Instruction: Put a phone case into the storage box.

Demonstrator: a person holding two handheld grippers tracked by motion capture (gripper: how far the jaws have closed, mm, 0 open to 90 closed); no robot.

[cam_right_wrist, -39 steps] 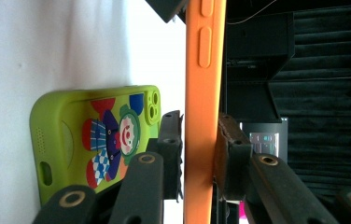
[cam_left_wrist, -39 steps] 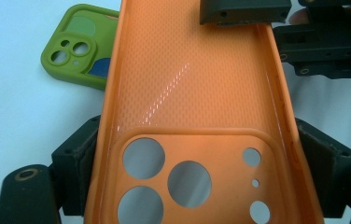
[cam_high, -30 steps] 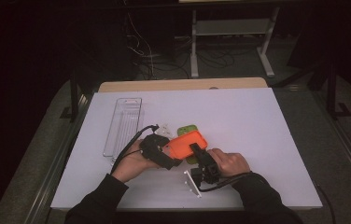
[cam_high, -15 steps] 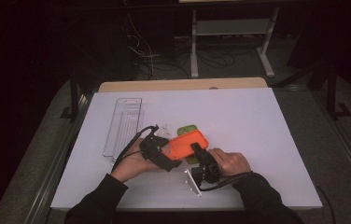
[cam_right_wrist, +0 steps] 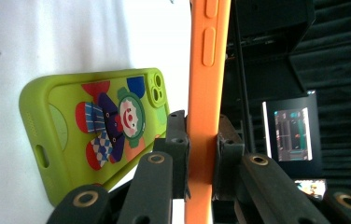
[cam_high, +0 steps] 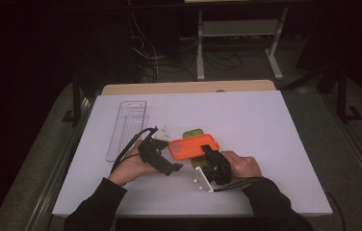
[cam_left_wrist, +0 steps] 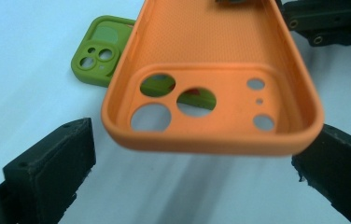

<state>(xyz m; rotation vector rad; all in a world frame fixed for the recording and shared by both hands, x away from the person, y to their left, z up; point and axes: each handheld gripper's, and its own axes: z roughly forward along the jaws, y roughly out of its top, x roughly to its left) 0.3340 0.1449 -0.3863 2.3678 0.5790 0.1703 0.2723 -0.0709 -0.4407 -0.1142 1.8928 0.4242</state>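
**Orange phone case held above a white table**

An empty orange phone case (cam_left_wrist: 211,74) with camera cut-outs is clamped by the right gripper (cam_right_wrist: 201,154) on its edge. The left gripper (cam_left_wrist: 192,168) is spread wide around its camera end. The green case (cam_right_wrist: 94,126) beneath is partly hidden.

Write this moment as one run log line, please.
right gripper: shut on orange case | left gripper: open, jaws flanking case end | green case: on table

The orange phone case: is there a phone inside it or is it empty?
Empty. The orange case shows its bare inner shell, and the green case shows through its camera holes.
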